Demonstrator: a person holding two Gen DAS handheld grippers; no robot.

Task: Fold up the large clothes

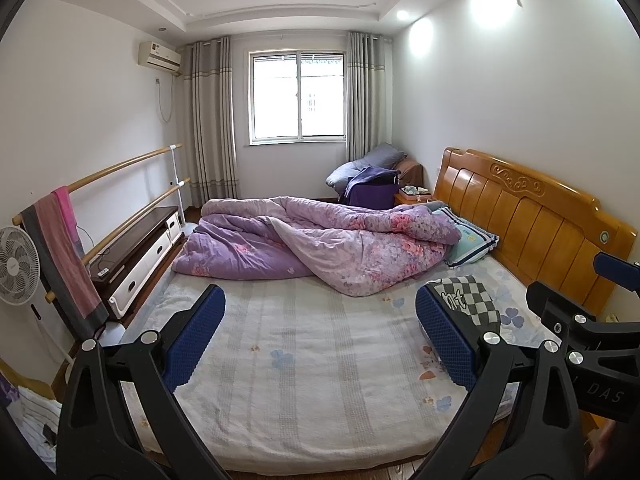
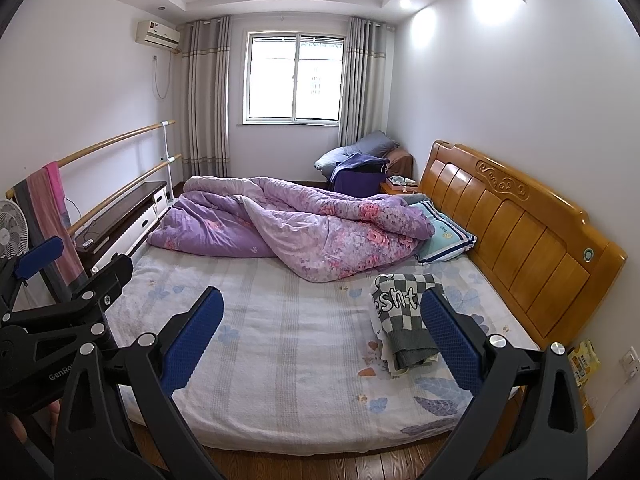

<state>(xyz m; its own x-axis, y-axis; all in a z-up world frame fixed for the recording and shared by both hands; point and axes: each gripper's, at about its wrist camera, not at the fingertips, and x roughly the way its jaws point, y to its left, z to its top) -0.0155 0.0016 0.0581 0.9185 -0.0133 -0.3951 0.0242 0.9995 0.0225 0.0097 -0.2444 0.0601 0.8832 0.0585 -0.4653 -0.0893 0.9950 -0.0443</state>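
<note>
While both tools hang in the air above the near edge of the bed (image 2: 280,360), the checkered garment (image 2: 404,320) lies in a loose stack on the right side of the mattress, near the headboard (image 2: 520,232) and apart from the purple quilt (image 2: 304,224) bunched further back. It looks like a knit: soft, limp, fairly thick, with some weight (likely a sweater, though its full shape is hidden in the folds). Such cloth should sag and drape rather than hold a line, so I judge it best pinched at an edge or corner through a single layer, not at the middle of the pile. The left hand-held gripper (image 1: 320,340) is spread wide with nothing between its pads, and the right hand-held gripper (image 2: 320,340) likewise stands apart and empty.
</note>
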